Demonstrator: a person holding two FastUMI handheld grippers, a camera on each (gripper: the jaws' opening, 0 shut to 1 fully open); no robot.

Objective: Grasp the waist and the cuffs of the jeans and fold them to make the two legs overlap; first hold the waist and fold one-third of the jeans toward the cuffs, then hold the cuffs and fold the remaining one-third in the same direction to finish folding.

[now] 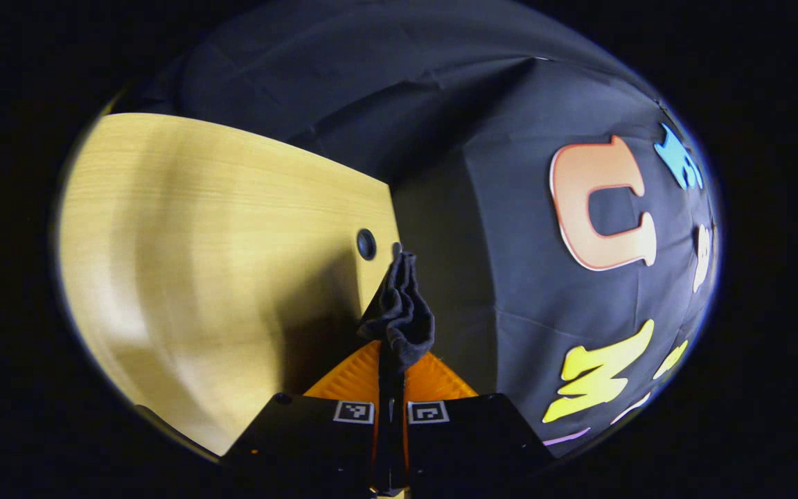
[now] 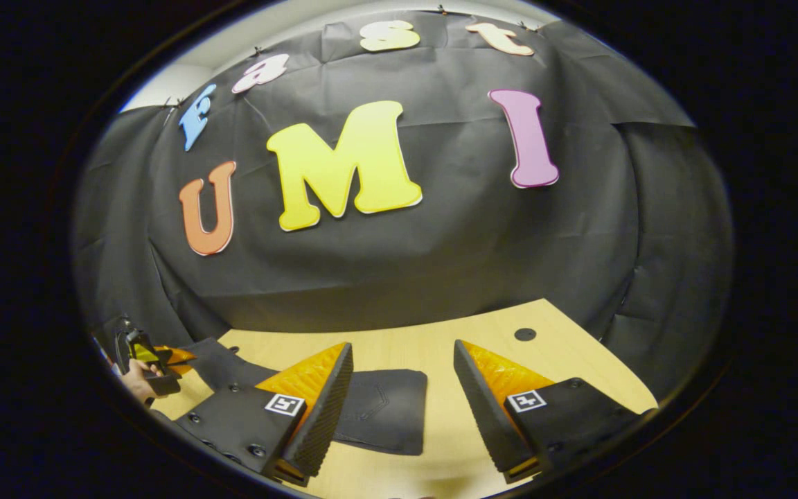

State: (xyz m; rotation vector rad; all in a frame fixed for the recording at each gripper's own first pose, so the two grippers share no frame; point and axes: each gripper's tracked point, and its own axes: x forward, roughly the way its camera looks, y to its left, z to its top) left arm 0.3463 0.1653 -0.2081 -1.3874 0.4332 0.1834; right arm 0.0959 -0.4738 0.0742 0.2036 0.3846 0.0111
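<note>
Over the tabletop the left hand-held gripper is clamped on a bunch of the jeans while the right hand-held gripper hangs spread apart above them, so grab low and keep both edges lined up, I'd say.

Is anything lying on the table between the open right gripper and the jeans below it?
Nothing visible. The right gripper is open above the dark jeans, with bare table around them. The left gripper is off to the side, shut on a bunch of the fabric.
</note>
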